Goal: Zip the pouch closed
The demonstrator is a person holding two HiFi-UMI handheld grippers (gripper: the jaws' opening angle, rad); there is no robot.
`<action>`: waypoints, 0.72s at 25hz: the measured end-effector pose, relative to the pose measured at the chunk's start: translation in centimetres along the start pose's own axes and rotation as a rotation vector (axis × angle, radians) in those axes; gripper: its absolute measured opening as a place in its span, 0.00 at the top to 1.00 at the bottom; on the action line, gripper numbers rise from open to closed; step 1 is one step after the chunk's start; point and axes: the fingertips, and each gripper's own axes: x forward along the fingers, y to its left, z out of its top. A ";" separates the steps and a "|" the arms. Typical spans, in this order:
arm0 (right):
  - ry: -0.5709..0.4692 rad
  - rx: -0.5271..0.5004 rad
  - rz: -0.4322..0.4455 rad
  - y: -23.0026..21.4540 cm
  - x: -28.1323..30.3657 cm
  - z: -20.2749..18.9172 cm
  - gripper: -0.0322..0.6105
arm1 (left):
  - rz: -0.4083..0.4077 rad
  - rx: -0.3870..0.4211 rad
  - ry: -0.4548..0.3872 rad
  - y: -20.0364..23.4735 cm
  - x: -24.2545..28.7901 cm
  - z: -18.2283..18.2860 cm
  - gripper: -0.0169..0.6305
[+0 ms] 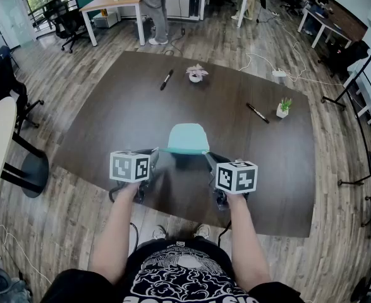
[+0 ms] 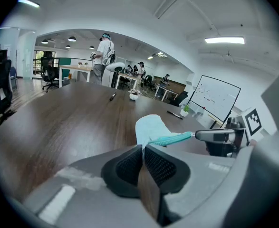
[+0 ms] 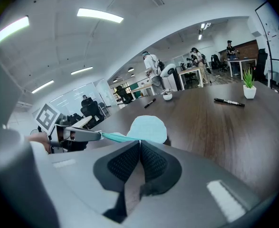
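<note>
Left gripper and right gripper each clamp an end of the teal pouch above the dark table, office desks behind; can't make out the zipper pull.

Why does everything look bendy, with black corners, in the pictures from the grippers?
Left gripper view and right gripper view: wide-angle lenses curve the ceiling lights and the dark brown wooden table, leaving black corners. Head view: the table's edges bulge too, more gently.
</note>
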 end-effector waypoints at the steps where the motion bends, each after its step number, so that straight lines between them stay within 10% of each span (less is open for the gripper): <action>1: -0.001 0.003 0.000 -0.1 0.0 0.0 0.94 | -0.001 -0.003 0.000 0.0 0.0 0.0 0.94; 18: 0.073 0.021 -0.059 -2.1 1.3 -2.7 0.94 | -0.023 0.042 0.052 -0.6 1.7 -2.2 0.93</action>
